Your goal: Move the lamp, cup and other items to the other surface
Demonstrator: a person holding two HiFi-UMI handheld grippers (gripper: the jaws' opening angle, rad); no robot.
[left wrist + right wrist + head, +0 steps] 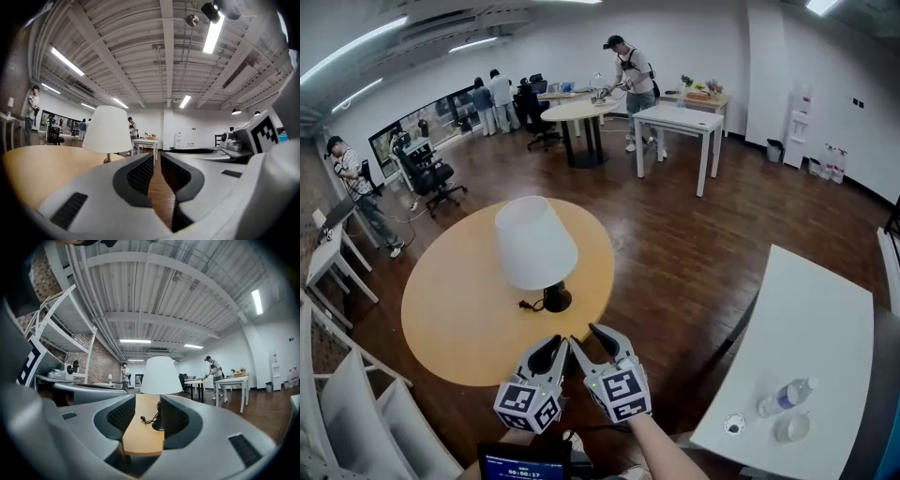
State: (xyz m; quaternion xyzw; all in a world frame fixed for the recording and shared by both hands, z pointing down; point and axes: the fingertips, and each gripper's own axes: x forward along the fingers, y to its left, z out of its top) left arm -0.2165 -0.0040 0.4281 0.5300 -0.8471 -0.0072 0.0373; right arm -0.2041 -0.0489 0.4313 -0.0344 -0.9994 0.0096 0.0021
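- The white-shaded lamp with a round black base [534, 246] stands mid-frame on the round wooden table [459, 328], its short cord lying by the base.
- At lower centre, the right gripper [583, 333] is parted and empty, with the lamp lined up between its jaws but well off. The left gripper [555, 343] is pinched together on nothing.
- I'd grip the thin stem under the shade, keep the lamp upright and mind the cord.
- It likely goes to the white rectangular table [806, 319], lower right.
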